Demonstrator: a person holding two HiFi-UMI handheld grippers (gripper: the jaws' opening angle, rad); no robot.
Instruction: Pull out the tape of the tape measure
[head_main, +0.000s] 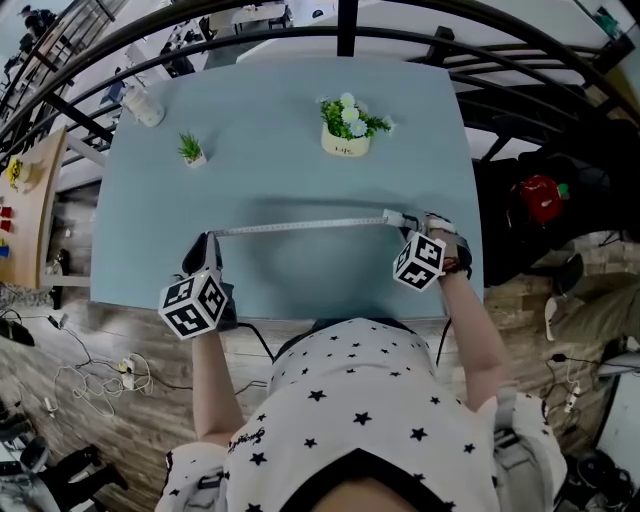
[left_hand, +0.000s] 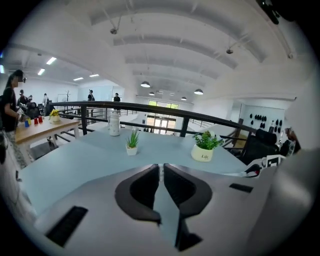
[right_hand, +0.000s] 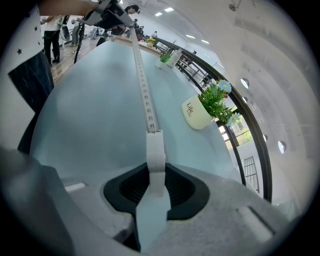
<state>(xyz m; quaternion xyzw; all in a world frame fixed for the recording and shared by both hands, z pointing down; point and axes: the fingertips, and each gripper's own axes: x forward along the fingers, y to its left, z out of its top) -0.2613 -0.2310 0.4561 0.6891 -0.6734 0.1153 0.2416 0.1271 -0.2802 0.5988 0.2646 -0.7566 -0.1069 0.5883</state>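
Note:
A white tape (head_main: 300, 226) runs taut, left to right, just over the pale blue table (head_main: 280, 110) near its front edge. My left gripper (head_main: 205, 240) is shut on the tape's free end; in the left gripper view its jaws (left_hand: 161, 172) stand almost together with only a thin sliver between them. My right gripper (head_main: 405, 222) is shut on the white tape measure case (head_main: 395, 217). In the right gripper view the case (right_hand: 155, 150) sits between the black pads, and the tape (right_hand: 142, 75) stretches away to the left gripper (right_hand: 107, 15).
A flowering plant in a white pot (head_main: 345, 125) stands at the back middle of the table. A small green plant (head_main: 192, 150) and a white jar (head_main: 143, 105) stand at the back left. Black railings (head_main: 345, 25) run behind the table. People stand far off at a wooden table (left_hand: 35, 127).

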